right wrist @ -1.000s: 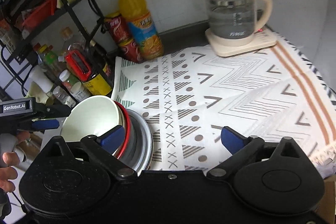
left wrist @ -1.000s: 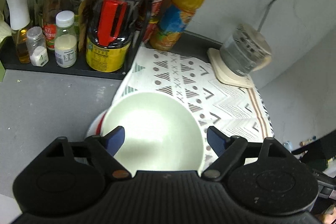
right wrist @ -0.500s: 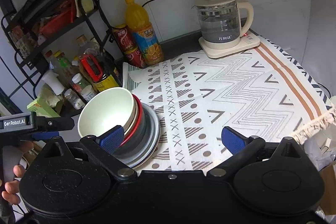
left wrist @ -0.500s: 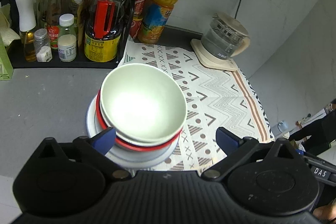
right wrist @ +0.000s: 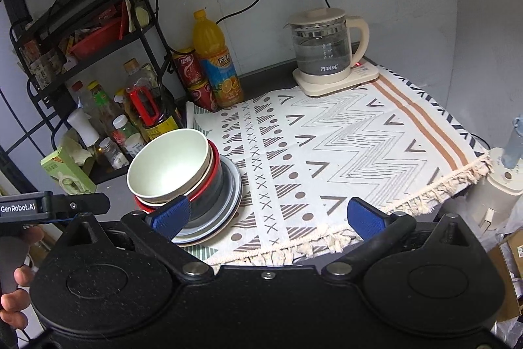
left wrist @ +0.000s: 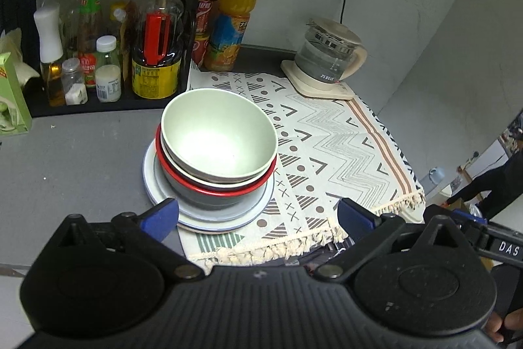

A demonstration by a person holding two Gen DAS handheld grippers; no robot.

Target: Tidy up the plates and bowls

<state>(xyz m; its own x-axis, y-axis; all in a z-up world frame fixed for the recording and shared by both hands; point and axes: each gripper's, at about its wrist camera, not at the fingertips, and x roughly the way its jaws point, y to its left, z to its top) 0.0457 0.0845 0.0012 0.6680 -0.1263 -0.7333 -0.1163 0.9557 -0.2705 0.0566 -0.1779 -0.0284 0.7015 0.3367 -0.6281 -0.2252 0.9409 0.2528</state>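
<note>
A pale green bowl (left wrist: 219,136) tops a stack: beneath it a cream bowl, a red-rimmed dark bowl (left wrist: 209,185) and blue-grey plates (left wrist: 202,218), standing half on the patterned cloth (left wrist: 343,146), half on the grey counter. My left gripper (left wrist: 258,218) hangs open, pulled back in front of the stack, nothing between its blue pads. From the right wrist, the same stack (right wrist: 170,165) sits at lower left. My right gripper (right wrist: 268,215) is open and empty above the cloth's near fringe (right wrist: 327,237). The left gripper's body (right wrist: 52,205) and a hand show at the left edge.
A black rack (left wrist: 98,54) of sauce bottles and jars lines the back left. An orange juice bottle (left wrist: 232,22) and red cans stand by the wall. A glass kettle (left wrist: 327,58) on its base occupies the cloth's far corner. A green carton (left wrist: 9,94) is at left.
Both grippers drew back and up from the stack, so the bowls look smaller and farther. The left jaws widened, leaving the green bowl on top of the stack.
</note>
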